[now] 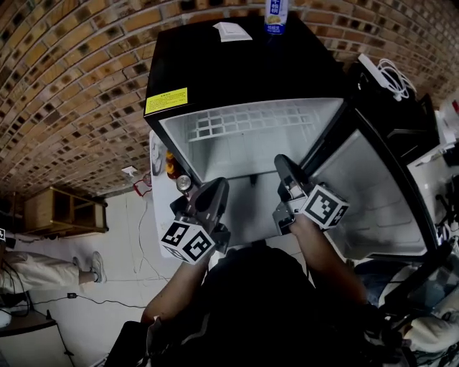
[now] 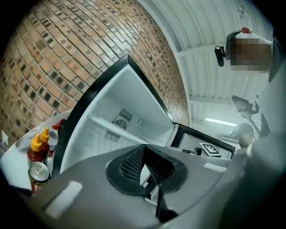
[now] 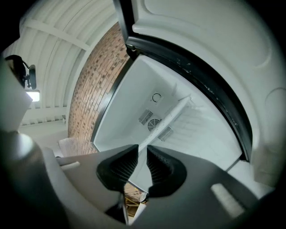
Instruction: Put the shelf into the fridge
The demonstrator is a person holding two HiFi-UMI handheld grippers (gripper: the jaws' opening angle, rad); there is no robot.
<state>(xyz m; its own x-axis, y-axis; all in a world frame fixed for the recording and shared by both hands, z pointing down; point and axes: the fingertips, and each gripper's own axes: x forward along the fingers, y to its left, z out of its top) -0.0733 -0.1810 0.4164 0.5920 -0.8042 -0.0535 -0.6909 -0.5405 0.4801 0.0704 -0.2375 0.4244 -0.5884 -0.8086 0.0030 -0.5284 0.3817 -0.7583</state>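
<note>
A black fridge [image 1: 237,72] stands open in front of me, its door [image 1: 376,204] swung to the right. A white wire shelf [image 1: 251,120] lies flat inside, high in the white compartment. It shows edge-on in the left gripper view as the shelf [image 2: 109,126], and in the right gripper view as the shelf [image 3: 172,117]. My left gripper [image 1: 215,188] hangs before the opening, shut with nothing held; its pads [image 2: 134,162] meet. My right gripper [image 1: 284,166] is beside it. Its jaws stand a narrow gap apart around nothing, with one pad [image 3: 125,167] left of that gap.
Sauce bottles and a can [image 2: 39,154] stand on a white table [image 1: 154,154] left of the fridge. A drink bottle [image 1: 276,16] and a paper [image 1: 232,31] sit on the fridge top. A wooden rack [image 1: 64,210] and a person's legs [image 1: 43,272] are at left.
</note>
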